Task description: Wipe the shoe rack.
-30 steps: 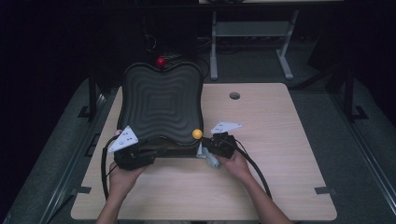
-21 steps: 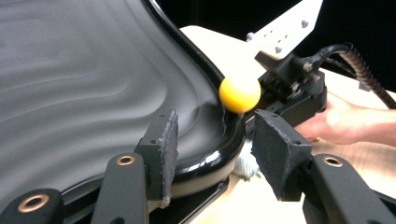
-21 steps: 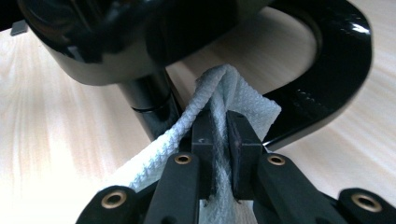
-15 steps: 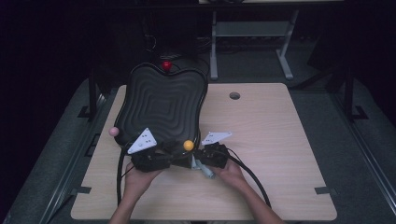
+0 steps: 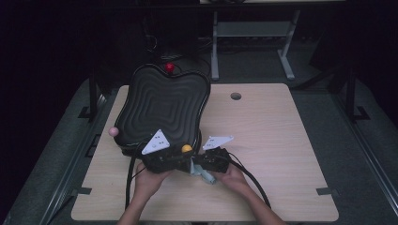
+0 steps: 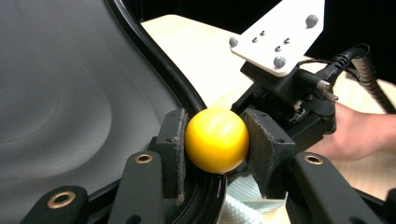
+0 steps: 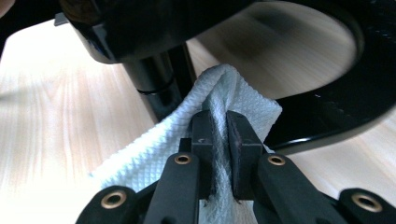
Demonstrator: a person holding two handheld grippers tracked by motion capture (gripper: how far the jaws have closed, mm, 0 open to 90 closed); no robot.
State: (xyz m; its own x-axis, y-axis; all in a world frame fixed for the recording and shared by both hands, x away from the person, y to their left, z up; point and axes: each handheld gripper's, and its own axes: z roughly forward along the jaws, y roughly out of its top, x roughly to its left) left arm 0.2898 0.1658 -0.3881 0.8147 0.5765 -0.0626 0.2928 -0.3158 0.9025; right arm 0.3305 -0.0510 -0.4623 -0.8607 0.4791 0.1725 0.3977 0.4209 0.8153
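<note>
Yellow and glossy, one smooth round ball (image 6: 217, 140) sits at the near rim of the black tray (image 5: 162, 105), between the pads of the left hand-held gripper (image 6: 214, 144), whose jaws have just been closing and now press it from both sides. Three balls show around that tray in all: the yellow one at its near edge, a red one (image 5: 169, 68) at its far edge, a pink one (image 5: 113, 131) at its left edge. The tray itself is a single wavy-edged piece with concentric ridges, raised on a dark post. Just right of the yellow ball, the right hand-held gripper (image 7: 219, 140) is pinched tight on one white paper towel (image 7: 154, 154) with a quilted, diamond-embossed texture, bunched beneath the tray's rim. Under everything lies one pale wood-grain counter (image 5: 281, 136).
</note>
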